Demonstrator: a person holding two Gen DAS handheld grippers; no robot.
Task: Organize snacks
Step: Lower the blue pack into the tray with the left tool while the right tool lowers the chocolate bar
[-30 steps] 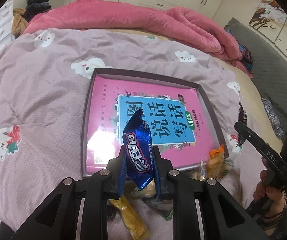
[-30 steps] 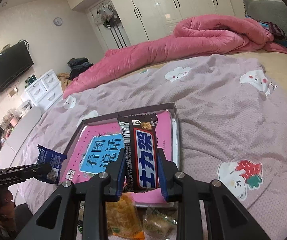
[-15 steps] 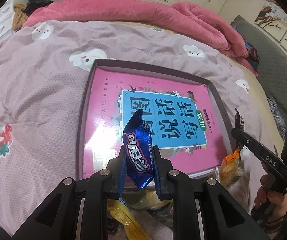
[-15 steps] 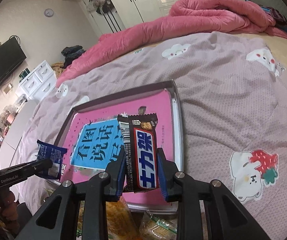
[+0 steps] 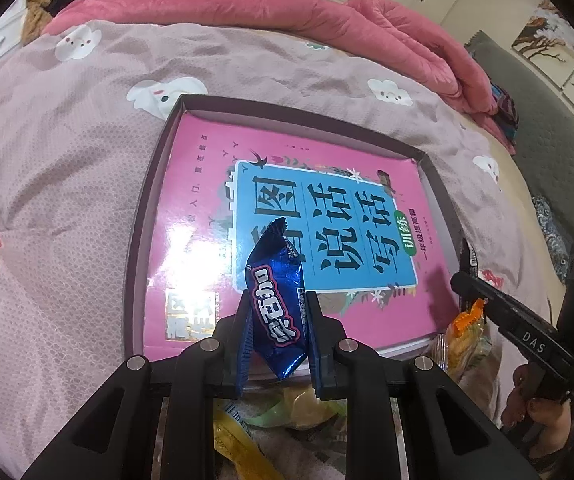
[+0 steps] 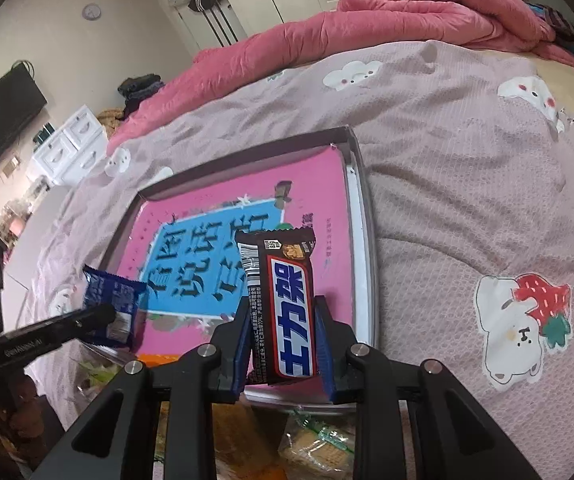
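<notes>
**Count of things on the bed**

Two grippers: the left gripper (image 5: 277, 322) and the right gripper (image 6: 283, 340). Between the jaws of each, one snack: one blue wrapper (image 5: 277, 308), one brown chocolate bar (image 6: 283, 308). Beyond the jaws, one tray (image 5: 155, 184) with one pink book (image 5: 203, 184). Below the jaws, several loose snack packets (image 6: 319, 446), too overlapped to count.
</notes>
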